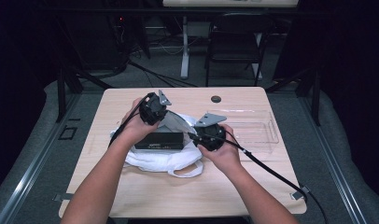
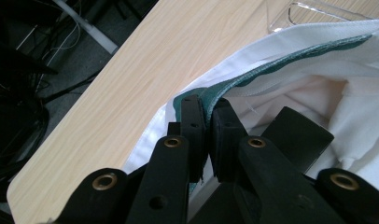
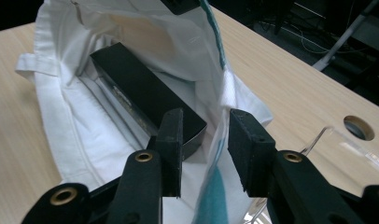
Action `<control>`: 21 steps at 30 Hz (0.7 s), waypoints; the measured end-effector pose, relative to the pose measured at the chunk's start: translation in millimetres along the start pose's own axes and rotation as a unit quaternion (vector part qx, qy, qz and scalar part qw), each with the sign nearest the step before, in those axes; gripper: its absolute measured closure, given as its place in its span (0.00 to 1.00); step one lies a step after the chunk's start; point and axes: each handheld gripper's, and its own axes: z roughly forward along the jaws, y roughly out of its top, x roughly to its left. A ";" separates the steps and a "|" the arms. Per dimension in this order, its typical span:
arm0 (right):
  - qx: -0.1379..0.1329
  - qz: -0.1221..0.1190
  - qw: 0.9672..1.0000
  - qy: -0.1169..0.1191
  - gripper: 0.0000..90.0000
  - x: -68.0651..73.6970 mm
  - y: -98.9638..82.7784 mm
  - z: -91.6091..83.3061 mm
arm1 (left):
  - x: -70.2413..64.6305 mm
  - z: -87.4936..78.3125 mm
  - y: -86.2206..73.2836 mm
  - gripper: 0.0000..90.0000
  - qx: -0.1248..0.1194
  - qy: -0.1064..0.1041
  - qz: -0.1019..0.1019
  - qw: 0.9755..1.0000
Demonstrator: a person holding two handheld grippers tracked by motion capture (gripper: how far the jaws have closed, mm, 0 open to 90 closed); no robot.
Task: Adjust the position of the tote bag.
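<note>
Your left gripper (image 2: 205,116) is clenched on the green-edged hem of the white bag (image 1: 164,158) at mid-bench; the black box (image 3: 145,95) lies inside. Your right gripper (image 3: 205,135) straddles the near hem unclamped, so that side may sag and the box slide out.
</note>
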 end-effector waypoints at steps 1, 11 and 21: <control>0.001 -0.001 1.000 0.001 0.73 -1.3 3.9 1.8 | 0.5 0.1 1.1 0.95 0.001 -0.002 -0.003 1.000; 0.025 -0.011 1.000 -0.008 0.72 -16.6 35.5 15.4 | 3.0 4.2 14.1 0.95 0.015 -0.001 0.008 1.000; 0.050 -0.006 0.999 -0.008 0.73 -26.1 49.8 37.9 | 6.1 9.2 19.1 0.95 0.019 -0.003 0.003 1.000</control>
